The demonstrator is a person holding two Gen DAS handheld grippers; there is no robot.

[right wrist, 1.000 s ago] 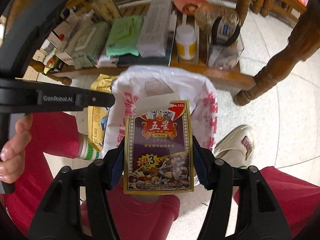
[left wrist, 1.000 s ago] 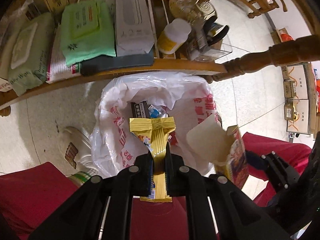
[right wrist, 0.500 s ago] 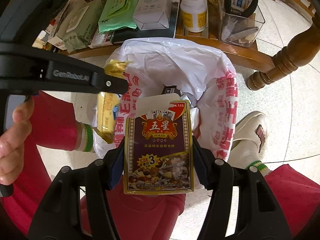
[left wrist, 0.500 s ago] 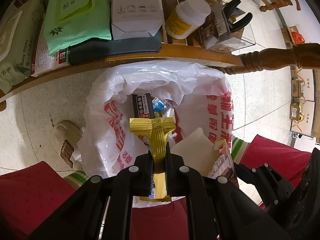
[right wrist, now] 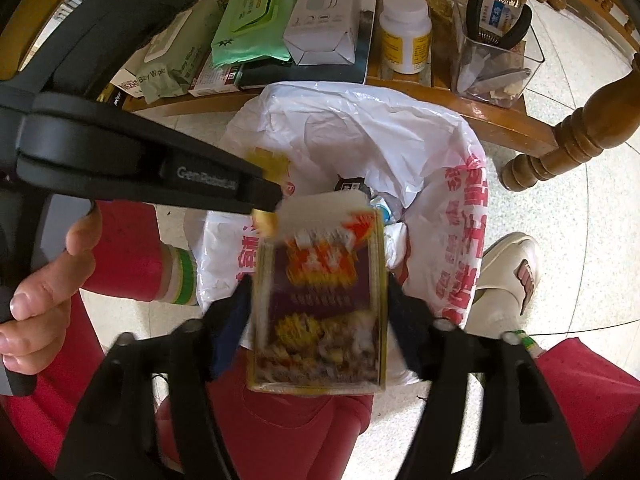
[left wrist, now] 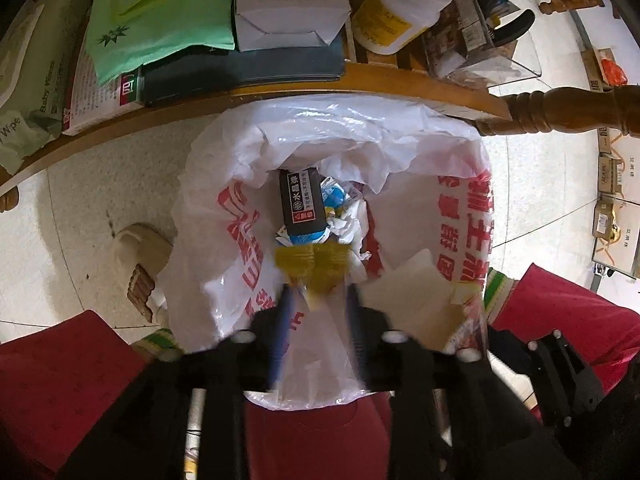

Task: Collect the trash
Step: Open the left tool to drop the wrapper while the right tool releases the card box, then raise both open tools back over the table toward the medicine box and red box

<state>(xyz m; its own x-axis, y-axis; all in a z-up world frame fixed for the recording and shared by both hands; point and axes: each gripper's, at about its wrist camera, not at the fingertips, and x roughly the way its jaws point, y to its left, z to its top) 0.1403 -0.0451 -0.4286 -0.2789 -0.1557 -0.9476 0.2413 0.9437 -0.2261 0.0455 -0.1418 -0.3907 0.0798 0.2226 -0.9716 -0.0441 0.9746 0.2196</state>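
A white plastic trash bag with red print (left wrist: 460, 184) stands open on the floor; it also shows in the right wrist view (right wrist: 400, 136). Inside lie a black box (left wrist: 300, 204) and crumpled scraps. My left gripper (left wrist: 316, 300) is open over the bag's mouth, and the gold wrapper (left wrist: 312, 262) is loose between its fingertips, blurred. My right gripper (right wrist: 320, 300) hangs over the bag's near rim with its jaws spread a little around the purple playing-card box (right wrist: 320, 300), which is blurred; I cannot tell whether they grip it. The box's flap shows in the left wrist view (left wrist: 416, 300).
A low wooden shelf (left wrist: 280, 92) behind the bag holds wipes packs (left wrist: 160, 8), a white carton (left wrist: 288, 0), a pill bottle (left wrist: 400, 12) and a clear holder with pliers (right wrist: 496, 56). A wooden table leg (right wrist: 576, 136) stands at right. Red-trousered legs and slippers (left wrist: 136, 264) flank the bag.
My left gripper opened and let go of the gold wrapper, which is dropping into the bag. Both grippers moved lower over the bag. The right gripper's jaws look wider around the card box.
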